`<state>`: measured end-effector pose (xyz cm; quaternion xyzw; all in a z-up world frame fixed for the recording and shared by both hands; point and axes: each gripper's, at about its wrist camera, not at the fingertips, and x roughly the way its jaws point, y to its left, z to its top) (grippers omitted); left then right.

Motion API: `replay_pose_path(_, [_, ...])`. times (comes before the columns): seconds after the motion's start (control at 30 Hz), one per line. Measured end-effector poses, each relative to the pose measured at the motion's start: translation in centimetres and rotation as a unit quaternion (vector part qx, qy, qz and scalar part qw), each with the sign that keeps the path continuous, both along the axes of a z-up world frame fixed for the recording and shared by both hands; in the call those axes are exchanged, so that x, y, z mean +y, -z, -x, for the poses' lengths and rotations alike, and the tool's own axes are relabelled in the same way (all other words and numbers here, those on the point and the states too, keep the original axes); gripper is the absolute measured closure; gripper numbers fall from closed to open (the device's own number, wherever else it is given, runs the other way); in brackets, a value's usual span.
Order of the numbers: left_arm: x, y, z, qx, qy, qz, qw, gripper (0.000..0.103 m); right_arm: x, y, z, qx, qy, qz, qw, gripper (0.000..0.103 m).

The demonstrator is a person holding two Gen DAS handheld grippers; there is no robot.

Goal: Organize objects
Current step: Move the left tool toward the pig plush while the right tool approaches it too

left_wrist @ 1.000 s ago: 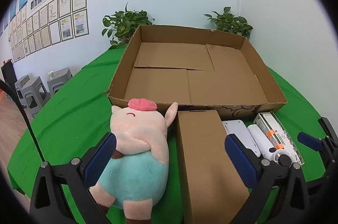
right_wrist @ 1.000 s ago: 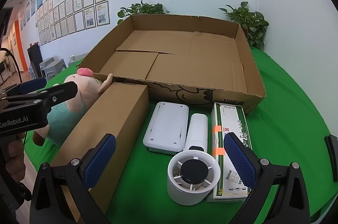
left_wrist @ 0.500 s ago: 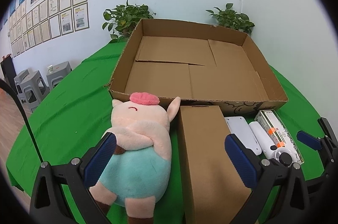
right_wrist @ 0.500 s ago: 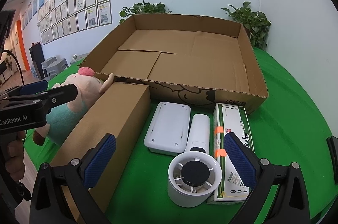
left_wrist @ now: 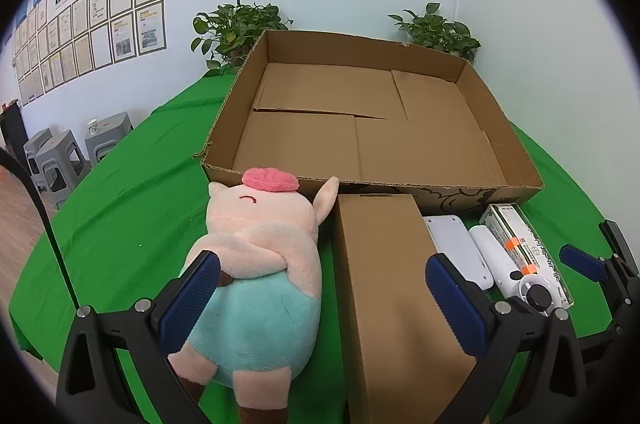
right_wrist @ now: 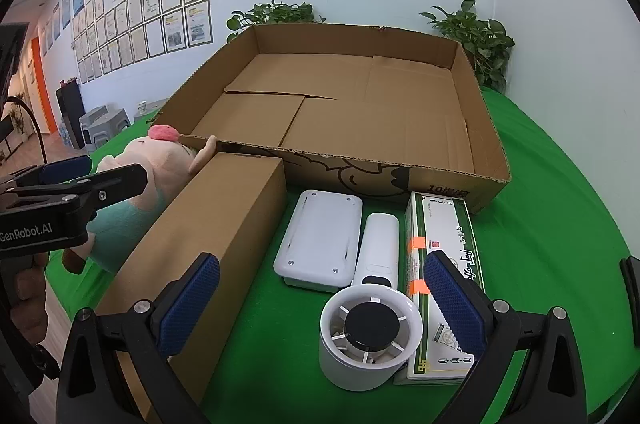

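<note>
A large open cardboard tray (left_wrist: 516,151) (right_wrist: 486,127) stands empty on the green table. In front of it lie a pink plush pig (left_wrist: 260,264) (right_wrist: 144,175), a long brown box (left_wrist: 392,288) (right_wrist: 216,236), a white flat case (right_wrist: 320,240), a white handheld fan (right_wrist: 370,332) and a green-and-white carton (right_wrist: 444,256). My left gripper (left_wrist: 320,308) is open, its fingers astride the pig and the brown box. My right gripper (right_wrist: 320,304) is open above the fan and the case. The left gripper also shows at the left of the right wrist view (right_wrist: 72,179).
Two potted plants (left_wrist: 240,27) (left_wrist: 436,31) stand behind the tray against the white wall. Grey stools (left_wrist: 60,159) stand off the table's left edge. Bare green cloth (right_wrist: 560,224) lies right of the carton.
Both views have risen slightly, so the tray's inside shows more. Nothing on the table has moved and both grippers stay open.
</note>
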<state>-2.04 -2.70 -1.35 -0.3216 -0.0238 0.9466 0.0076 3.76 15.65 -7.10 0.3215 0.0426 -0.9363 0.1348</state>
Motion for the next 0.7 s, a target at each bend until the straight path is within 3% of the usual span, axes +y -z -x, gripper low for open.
replay_pose_path(0.7, [-0.08, 0.28, 0.24, -0.007, -0.001, -0.005, 1.0000, 0.001, -0.19, 0.28, 0.11, -0.005, -0.001, 0.001, 1.000, 0.000])
